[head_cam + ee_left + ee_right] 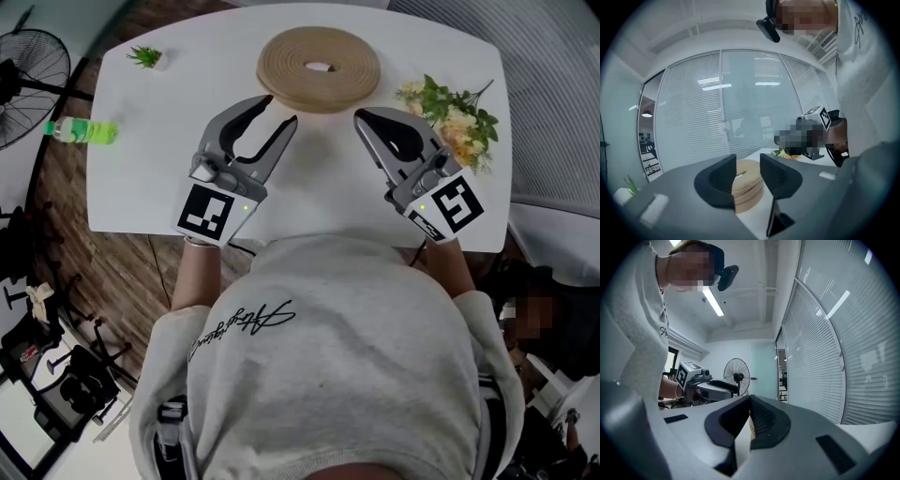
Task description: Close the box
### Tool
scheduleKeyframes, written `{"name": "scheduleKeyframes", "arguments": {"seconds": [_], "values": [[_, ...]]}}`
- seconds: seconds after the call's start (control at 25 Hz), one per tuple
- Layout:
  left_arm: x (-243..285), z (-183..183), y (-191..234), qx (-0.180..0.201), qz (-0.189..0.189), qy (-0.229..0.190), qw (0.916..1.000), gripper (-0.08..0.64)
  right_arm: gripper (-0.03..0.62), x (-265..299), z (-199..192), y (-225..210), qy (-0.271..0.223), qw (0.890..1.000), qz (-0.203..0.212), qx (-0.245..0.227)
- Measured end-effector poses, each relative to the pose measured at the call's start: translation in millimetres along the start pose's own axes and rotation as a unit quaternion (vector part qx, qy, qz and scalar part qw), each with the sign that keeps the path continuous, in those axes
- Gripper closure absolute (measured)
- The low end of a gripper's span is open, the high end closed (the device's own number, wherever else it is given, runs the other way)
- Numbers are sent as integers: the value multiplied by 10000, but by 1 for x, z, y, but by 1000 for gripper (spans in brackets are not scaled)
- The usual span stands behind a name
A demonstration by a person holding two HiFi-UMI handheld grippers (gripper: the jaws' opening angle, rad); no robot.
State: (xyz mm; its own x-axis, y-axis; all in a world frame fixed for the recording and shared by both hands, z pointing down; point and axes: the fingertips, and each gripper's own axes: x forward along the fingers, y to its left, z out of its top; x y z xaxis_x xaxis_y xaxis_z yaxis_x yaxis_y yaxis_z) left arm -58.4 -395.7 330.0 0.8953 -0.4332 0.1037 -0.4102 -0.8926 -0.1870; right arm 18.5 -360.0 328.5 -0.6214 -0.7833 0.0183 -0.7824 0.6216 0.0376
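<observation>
Approach stage: I am holding both claws short of the round tan box (319, 67), which is sitting at the far side of the table (159, 141). Left gripper (279, 109) is standing partly open and empty; right gripper (359, 116) is closed on nothing. Next, I judge, comes reaching forward to the lid.

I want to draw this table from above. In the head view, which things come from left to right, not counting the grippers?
Green plastic bottle → small green leafy plant → round tan wooden box → bunch of yellow and white flowers with green leaves.
</observation>
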Motion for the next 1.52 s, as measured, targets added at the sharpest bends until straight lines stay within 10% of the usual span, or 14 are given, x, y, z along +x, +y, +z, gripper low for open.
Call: {"name": "scheduleKeyframes", "arguments": {"seconds": [1.52], "values": [[21, 16, -23, -163, 432, -230, 9987, 545, 589, -27, -2, -15, -5, 9994, 266, -208]]}}
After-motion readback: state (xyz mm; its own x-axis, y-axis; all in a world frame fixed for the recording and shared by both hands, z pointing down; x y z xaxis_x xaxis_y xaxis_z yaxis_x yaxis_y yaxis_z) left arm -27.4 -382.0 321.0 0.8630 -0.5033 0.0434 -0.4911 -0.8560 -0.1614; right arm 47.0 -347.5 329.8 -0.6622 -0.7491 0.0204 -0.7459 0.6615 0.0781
